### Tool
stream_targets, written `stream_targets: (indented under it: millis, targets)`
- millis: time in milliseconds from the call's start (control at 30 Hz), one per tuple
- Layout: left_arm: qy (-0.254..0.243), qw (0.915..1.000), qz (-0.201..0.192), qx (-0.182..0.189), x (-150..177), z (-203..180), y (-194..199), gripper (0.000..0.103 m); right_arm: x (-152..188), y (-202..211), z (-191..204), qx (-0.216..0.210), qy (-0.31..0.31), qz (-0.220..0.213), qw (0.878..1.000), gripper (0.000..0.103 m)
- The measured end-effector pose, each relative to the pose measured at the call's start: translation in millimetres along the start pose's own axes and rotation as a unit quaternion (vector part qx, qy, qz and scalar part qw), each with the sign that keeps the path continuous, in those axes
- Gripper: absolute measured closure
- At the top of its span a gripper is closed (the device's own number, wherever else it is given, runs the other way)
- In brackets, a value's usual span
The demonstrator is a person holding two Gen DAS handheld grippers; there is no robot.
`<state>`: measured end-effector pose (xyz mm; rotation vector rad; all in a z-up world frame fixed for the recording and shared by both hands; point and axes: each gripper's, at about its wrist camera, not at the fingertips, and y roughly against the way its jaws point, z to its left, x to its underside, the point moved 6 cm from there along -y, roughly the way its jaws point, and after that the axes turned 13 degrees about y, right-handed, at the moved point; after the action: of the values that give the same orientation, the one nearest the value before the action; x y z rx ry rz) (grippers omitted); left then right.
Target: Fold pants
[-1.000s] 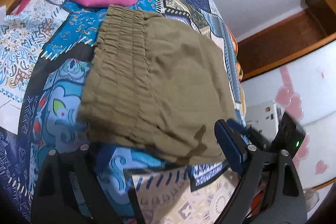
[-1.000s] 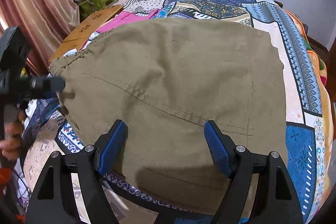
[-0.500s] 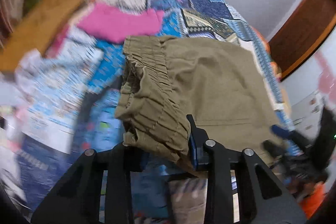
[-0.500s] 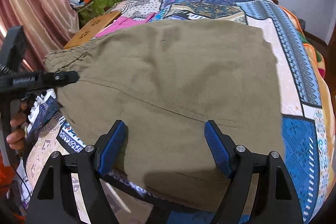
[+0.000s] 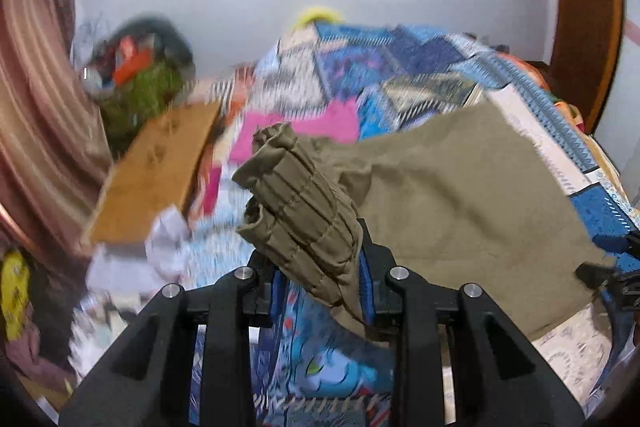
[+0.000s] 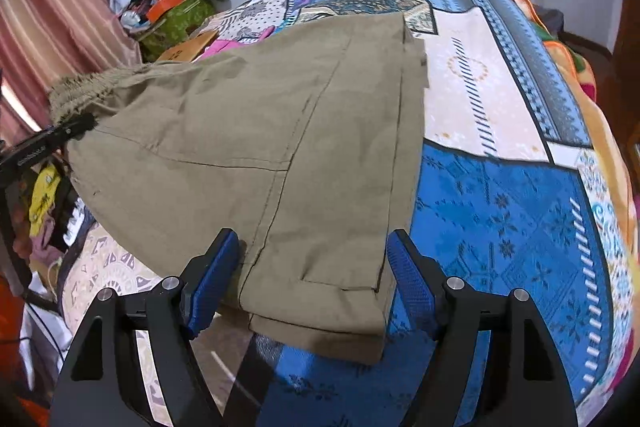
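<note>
Roughly, per item:

Pants [image 6: 256, 147]: olive-khaki, lying across the patchwork bedspread [image 6: 500, 219]; already doubled over itself, leg hems stacked at the near edge, waistband end raised off the bed at the left.

Fabric feel: light woven cloth, soft and limp; it drapes and sags between supports, so a lifted edge will trail the rest behind it. Not slippery by the look of it, not fragile.

Waistband [image 5: 296, 203]: gathered elastic, thick and ridged; bunches into a firm wad, the surest place for a grip at that end.

Where to hold: waistband corner on one side, the stacked hem corner [image 6: 360, 311] on the other; catch all layers together or the fold will slide apart.

Left gripper [image 5: 320, 291]: pressed onto the bunched waistband, narrow gap filled with cloth; wad stands up out of the jaws, clear of the bed. Background smeared, so whether every layer is caught I cannot tell.

Right gripper [image 6: 312, 279]: spread wide, blue pads [image 6: 408, 279] either side of the hem end of the pants; pads seem not to press on the cloth, holding nothing.

Other cloth: pink garment [image 5: 304, 131] lies beyond the waistband, apart from the work.

Risk: one-sided lift may drag the lower layers askew.
</note>
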<state>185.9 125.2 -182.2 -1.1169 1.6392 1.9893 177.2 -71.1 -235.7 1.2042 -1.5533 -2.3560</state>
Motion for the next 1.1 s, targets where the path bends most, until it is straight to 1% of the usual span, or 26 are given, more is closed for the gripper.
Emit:
stream_targets:
  millis: [67,133,233,333,467,533,633,700,800,900,1000,1100]
  targets:
    - [-0.015,0.9992,-0.026,0.026,-14,-20,15,0.073,2,-1,1,0.002,-0.002,-0.002,1.0,0.03]
    - [-0.023,0.9975,-0.037,0.055,-25,-39,24,0.073,2,-2,2,0.0,-0.006,-0.005,1.0,0.03]
    - [-0.042,0.9936,-0.048,0.094,-38,-69,35,0.075,3,-1,1,-0.001,-0.008,-0.007,1.0,0.03]
    - [-0.054,0.9879,-0.042,0.139,-45,-95,43,0.077,3,0,1,0.0,-0.009,-0.007,1.0,0.03]
    - [-0.061,0.9789,-0.014,0.194,-48,-130,42,0.078,6,1,0,0.001,-0.018,-0.014,1.0,0.03]
    - [-0.065,0.9729,0.009,0.222,-45,-145,37,0.079,6,2,-1,0.003,-0.022,-0.015,1.0,0.03]
    - [-0.056,0.9606,0.057,0.266,-34,-164,27,0.079,8,7,-4,0.004,-0.031,-0.014,0.999,0.03]
    - [-0.049,0.9525,0.087,0.288,-27,-172,19,0.079,8,11,-7,0.008,-0.031,-0.016,0.999,0.03]
    - [-0.042,0.9418,0.126,0.309,-15,-188,8,0.079,13,12,-10,0.011,-0.036,-0.016,0.999,0.03]
    - [-0.056,0.9354,0.149,0.316,-4,-204,1,0.079,18,13,-14,0.011,-0.046,-0.018,0.999,0.03]
    - [-0.077,0.9309,0.172,0.313,15,-216,-3,0.079,20,14,-17,0.012,-0.054,-0.02,0.998,0.03]
    - [-0.1,0.9296,0.185,0.303,32,-229,-10,0.079,21,16,-20,0.015,-0.061,-0.022,0.998,0.03]
